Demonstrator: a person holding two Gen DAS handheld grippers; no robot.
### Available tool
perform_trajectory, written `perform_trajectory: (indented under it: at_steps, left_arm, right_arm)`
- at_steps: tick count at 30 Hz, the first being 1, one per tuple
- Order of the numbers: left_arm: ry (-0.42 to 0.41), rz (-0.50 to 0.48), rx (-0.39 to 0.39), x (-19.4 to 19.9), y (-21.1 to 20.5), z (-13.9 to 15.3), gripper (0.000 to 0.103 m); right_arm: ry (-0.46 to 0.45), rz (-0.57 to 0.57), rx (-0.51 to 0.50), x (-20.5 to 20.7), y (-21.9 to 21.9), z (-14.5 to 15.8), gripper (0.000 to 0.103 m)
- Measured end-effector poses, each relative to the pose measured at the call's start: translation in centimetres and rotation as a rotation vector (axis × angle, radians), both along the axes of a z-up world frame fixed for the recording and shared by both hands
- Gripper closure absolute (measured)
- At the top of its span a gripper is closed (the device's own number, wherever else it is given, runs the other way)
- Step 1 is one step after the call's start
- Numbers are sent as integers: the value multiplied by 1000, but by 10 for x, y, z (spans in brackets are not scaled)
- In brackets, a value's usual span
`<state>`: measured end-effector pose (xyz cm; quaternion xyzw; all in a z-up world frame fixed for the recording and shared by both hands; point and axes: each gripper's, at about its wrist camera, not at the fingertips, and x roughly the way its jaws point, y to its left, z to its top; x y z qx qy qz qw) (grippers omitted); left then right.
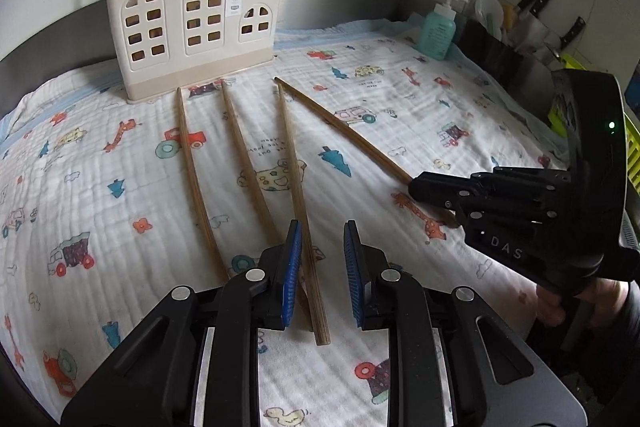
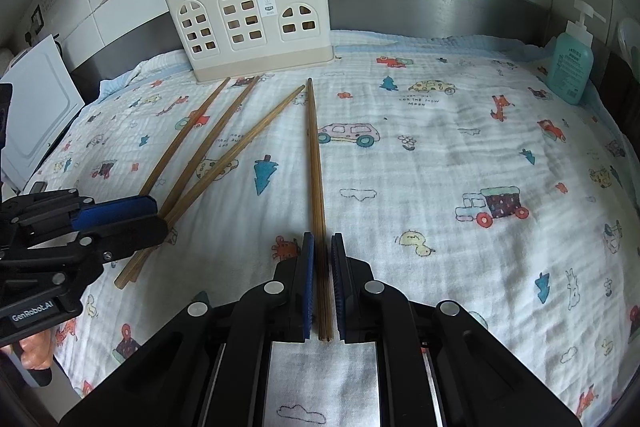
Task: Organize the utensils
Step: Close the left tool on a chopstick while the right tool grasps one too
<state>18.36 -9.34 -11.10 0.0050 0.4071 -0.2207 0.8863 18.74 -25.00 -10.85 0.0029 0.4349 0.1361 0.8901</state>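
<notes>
Right wrist view: right gripper (image 2: 320,259) clamped on chopstick (image 2: 314,155); left gripper (image 1: 320,251) apart, straddling another chopstick (image 1: 294,163); cloth (image 2: 460,155) rightward lies bare.

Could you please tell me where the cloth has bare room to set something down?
Free: the cloth's right side, between the held chopstick and the soap bottle. Crowded: the left, where three chopsticks fan out before the holder.

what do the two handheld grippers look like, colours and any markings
Both are matte black plastic with silver round pivot pins and ribbed blue pads on the fingers. The left gripper carries white "GenRobot.AI" lettering on its body, readable in the right wrist view. The right gripper shows raised "DAS" letters and a small green light on its housing, seen from the left wrist view. No cables are visible.
</notes>
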Motion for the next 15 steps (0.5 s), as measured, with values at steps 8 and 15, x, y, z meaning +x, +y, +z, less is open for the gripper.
perform_trajectory:
  at_steps: [8,15]
  left_arm:
    - [22,-6,14,8,0,-9,82]
    - [27,9,48,10,-4,-13,89]
  right_arm:
    - [-2,2,0,-1,-1,-1,95]
    - [-4,4,1,-2,-1,0,95]
